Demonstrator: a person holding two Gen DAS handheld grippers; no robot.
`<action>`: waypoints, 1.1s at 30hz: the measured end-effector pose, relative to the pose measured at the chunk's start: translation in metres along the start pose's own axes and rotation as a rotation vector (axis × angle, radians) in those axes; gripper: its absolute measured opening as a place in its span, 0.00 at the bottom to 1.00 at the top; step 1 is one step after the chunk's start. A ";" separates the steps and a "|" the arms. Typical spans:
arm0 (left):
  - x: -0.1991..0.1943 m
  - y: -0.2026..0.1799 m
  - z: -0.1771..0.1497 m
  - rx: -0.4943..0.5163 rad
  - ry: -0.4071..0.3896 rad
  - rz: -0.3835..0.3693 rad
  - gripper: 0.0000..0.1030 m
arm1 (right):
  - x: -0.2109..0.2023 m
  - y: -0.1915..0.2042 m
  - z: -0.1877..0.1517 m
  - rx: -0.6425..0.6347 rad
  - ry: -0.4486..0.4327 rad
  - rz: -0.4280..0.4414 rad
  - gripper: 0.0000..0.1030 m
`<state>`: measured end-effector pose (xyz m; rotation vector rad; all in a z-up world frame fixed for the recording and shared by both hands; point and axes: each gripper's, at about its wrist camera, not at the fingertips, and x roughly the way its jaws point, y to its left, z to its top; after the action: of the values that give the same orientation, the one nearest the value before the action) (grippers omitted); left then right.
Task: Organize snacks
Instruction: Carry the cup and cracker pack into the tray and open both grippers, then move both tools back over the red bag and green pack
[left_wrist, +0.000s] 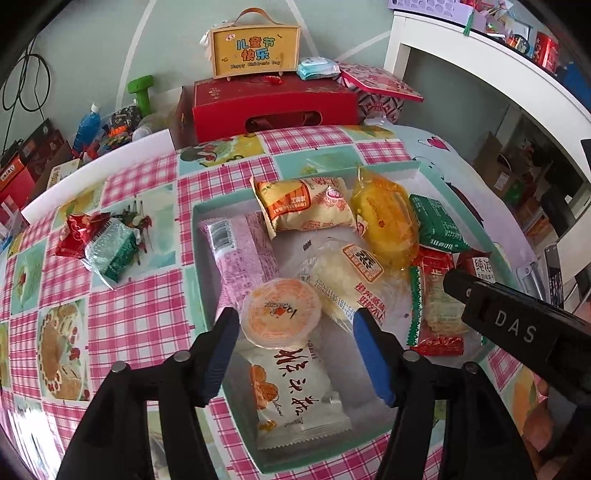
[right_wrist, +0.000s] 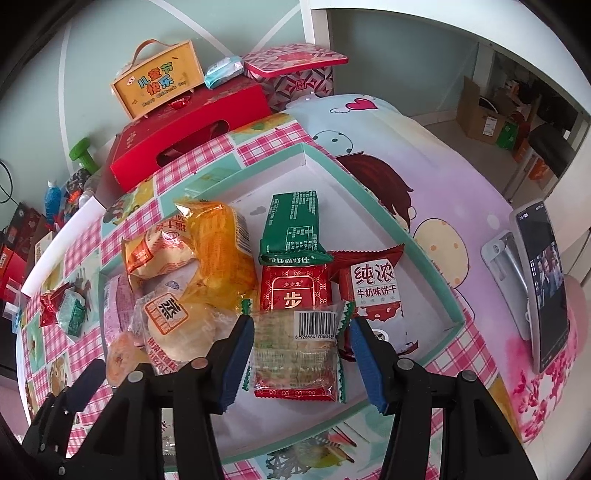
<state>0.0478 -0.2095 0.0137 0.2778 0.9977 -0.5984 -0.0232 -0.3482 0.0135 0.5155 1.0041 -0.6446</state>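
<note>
A shallow teal-rimmed box (left_wrist: 197, 266) (right_wrist: 439, 273) on the checked tablecloth holds several wrapped snacks. My left gripper (left_wrist: 295, 321) is open just above an orange jelly cup (left_wrist: 280, 314) and a white persimmon-print packet (left_wrist: 295, 391). My right gripper (right_wrist: 301, 332) is open around a clear cracker packet with a barcode (right_wrist: 295, 354), which lies in the box. Behind it lie a red packet (right_wrist: 295, 288), a green packet (right_wrist: 293, 229) and a red-and-white biscuit packet (right_wrist: 373, 288). Two loose snacks, a red one (left_wrist: 75, 232) and a green one (left_wrist: 110, 253), lie on the cloth left of the box.
Gift boxes stand at the table's back: a red case (left_wrist: 273, 107) and a yellow box with a handle (left_wrist: 255, 51). A phone on a stand (right_wrist: 543, 284) is at the right. A white shelf (left_wrist: 480, 62) stands back right. A green dumbbell (left_wrist: 142, 92) and bottles lie back left.
</note>
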 end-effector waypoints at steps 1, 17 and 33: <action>-0.002 0.000 0.001 0.003 -0.002 0.022 0.75 | -0.001 0.000 0.000 -0.002 -0.002 0.003 0.58; -0.030 0.062 0.007 -0.293 -0.055 0.189 0.77 | -0.013 0.010 0.002 -0.042 -0.048 0.002 0.67; -0.008 0.111 -0.013 -0.515 0.061 0.328 0.86 | -0.007 0.021 0.002 -0.116 -0.061 -0.004 0.95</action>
<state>0.1004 -0.1108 0.0085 -0.0010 1.1006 -0.0249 -0.0102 -0.3325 0.0229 0.3900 0.9788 -0.5979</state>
